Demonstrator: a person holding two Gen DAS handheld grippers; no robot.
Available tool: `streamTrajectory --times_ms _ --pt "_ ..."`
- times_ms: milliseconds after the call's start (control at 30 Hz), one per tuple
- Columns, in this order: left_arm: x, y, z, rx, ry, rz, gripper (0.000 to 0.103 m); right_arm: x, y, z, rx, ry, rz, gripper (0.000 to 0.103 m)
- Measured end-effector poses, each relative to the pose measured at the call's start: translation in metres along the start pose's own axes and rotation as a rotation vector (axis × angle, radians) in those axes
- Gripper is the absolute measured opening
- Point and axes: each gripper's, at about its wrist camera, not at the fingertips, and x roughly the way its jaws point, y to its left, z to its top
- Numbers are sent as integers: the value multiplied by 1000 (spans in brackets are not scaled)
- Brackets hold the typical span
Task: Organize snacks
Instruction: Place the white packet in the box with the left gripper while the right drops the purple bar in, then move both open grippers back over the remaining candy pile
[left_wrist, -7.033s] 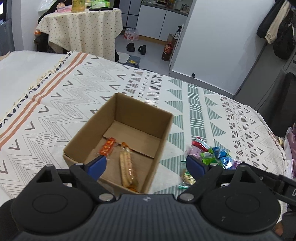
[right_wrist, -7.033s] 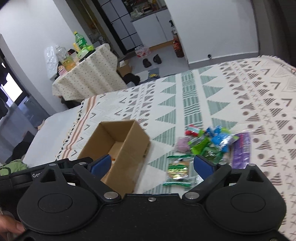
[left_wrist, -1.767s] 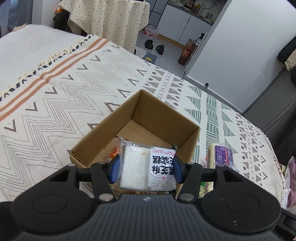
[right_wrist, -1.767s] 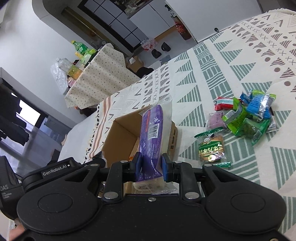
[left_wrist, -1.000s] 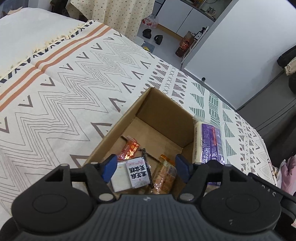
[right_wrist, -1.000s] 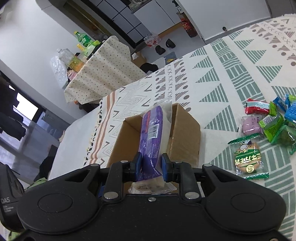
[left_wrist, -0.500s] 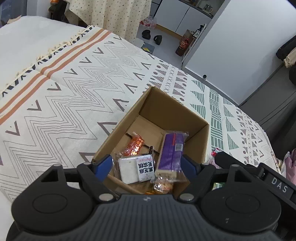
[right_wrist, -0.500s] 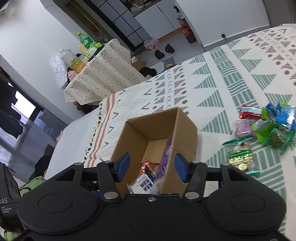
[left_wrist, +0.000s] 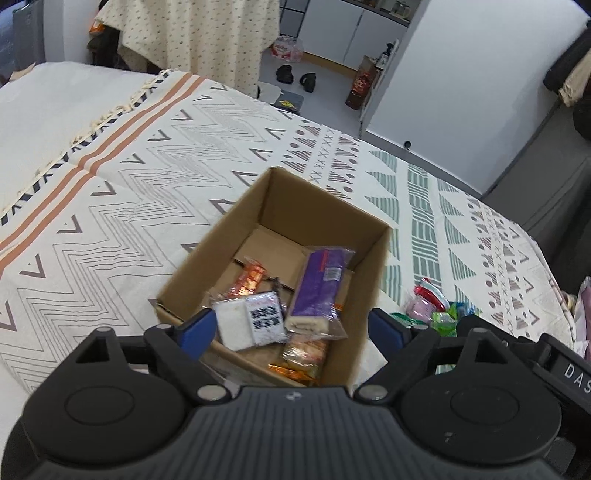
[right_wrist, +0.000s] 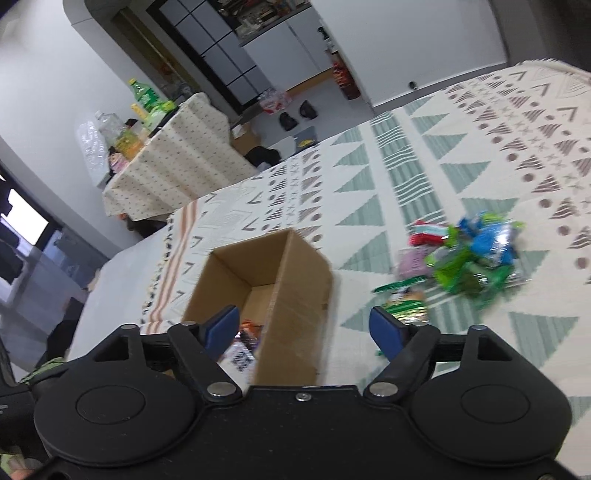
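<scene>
Both of our grippers, left gripper and right gripper, gape wide and carry nothing above the near end of the cardboard box, where the purple pack and white pack already lie. Farther right, loose snacks wait on the blanket; we should single out one wrapper and pinch it squarely.

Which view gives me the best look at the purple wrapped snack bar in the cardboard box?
Left wrist view: the purple wrapped snack bar lies fully visible inside the open cardboard box. In the right wrist view the box wall hides it almost completely.
</scene>
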Motion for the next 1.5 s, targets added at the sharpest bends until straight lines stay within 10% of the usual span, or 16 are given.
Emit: streamTrajectory --times_ms 733,1500 --pt "-1 -102 -32 126 -25 52 95 -45 -97 14 146 15 -117 103" --pt "37 -140 -44 119 15 20 94 -50 -137 27 214 -56 -161 100"
